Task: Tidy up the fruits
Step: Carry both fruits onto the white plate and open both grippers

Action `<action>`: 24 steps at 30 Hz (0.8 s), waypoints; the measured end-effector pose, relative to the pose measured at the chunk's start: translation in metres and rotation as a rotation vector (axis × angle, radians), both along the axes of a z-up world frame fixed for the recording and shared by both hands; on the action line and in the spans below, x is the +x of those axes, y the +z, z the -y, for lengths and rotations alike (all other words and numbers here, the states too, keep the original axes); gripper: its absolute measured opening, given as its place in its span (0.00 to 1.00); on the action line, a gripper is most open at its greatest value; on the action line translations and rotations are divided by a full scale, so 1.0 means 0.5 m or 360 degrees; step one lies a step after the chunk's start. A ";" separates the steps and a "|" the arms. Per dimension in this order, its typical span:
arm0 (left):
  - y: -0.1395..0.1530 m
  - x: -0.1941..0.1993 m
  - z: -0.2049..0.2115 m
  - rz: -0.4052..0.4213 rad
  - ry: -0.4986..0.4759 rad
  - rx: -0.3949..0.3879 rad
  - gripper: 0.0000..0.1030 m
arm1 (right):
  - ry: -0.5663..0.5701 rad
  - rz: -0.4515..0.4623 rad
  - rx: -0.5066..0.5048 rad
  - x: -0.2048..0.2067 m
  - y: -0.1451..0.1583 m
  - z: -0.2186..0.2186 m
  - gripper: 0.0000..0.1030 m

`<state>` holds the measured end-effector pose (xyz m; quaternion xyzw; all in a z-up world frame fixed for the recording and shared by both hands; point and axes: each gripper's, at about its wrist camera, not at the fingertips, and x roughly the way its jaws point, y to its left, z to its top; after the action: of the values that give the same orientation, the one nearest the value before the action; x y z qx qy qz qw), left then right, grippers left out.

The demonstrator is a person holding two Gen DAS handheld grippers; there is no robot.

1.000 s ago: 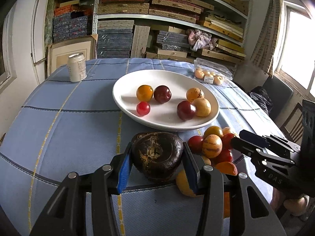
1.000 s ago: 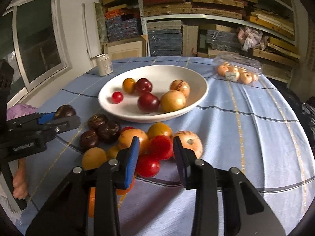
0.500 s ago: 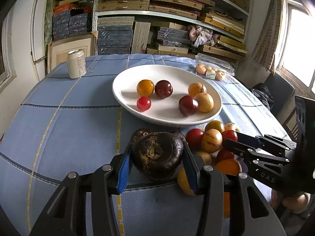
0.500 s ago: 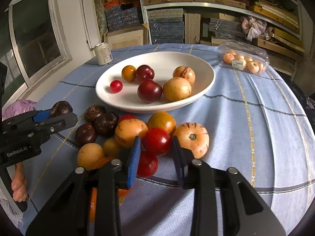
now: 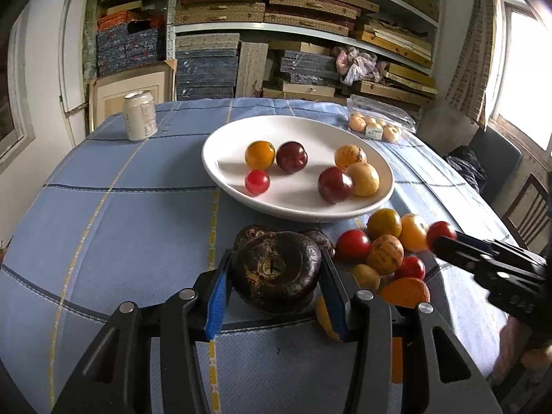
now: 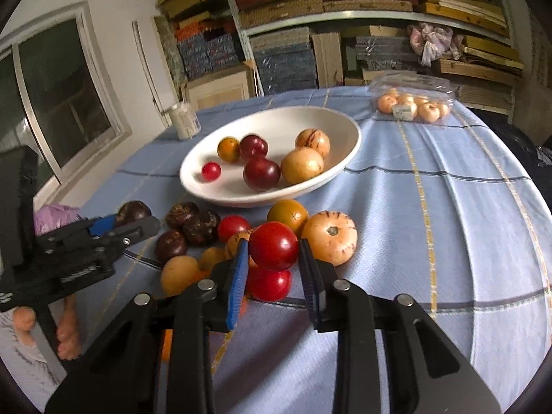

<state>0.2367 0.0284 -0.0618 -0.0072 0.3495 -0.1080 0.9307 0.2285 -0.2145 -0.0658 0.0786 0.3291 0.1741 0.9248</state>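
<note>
A red tomato [image 6: 273, 245] is clamped in the right gripper [image 6: 272, 258]; the white bowl [image 6: 345, 158] is seen ahead, slightly left. A dark fruit [image 5: 276, 270] is gripped by the left gripper [image 5: 274, 286].

**Occluded, cropped and unresolved regions**

Left wrist view: the left gripper [image 5: 276, 277] hides the sides of the dark fruit [image 5: 276, 272] behind its blue pads; the fruit in turn covers most of two dark fruits [image 5: 253, 233] behind it. A yellow fruit [image 5: 322, 314] near the table's front edge shows only as a sliver beside the right finger. The right gripper [image 5: 438, 238] is blurred and cut off by the right edge, hiding part of a red fruit [image 5: 440, 231]. The label in the clear pack [image 5: 376, 122] is too small to read.

Right wrist view: the can [image 6: 184, 120] is blurred. The red tomato [image 6: 273, 245] overlaps the one below [image 6: 269, 284].
</note>
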 end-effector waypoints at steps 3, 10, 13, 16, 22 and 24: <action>0.033 0.007 -0.003 0.0028 0.0012 -0.0027 0.47 | -0.0009 0.0056 0.0083 -0.005 0.051 0.020 0.28; 0.174 0.082 0.006 0.0191 0.0076 -0.0075 0.47 | -0.0056 0.0340 0.0151 0.068 0.248 0.036 0.28; 0.170 0.123 0.030 0.0182 0.0064 -0.0058 0.47 | -0.0073 0.0346 0.0191 0.130 0.267 0.030 0.28; 0.131 0.168 0.047 0.0101 0.0054 -0.0065 0.47 | -0.0097 0.0265 0.0199 0.215 0.240 0.014 0.28; 0.046 0.228 0.059 -0.0054 0.0020 -0.0003 0.47 | -0.0076 0.0068 0.0072 0.350 0.157 -0.027 0.28; 0.028 0.234 0.062 -0.0094 0.0004 0.0007 0.47 | -0.0070 -0.0010 0.0045 0.382 0.123 -0.036 0.28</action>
<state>0.3537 -0.0027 -0.0479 -0.0087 0.3771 -0.1059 0.9200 0.4195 -0.1963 -0.0040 0.0994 0.3277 0.1582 0.9261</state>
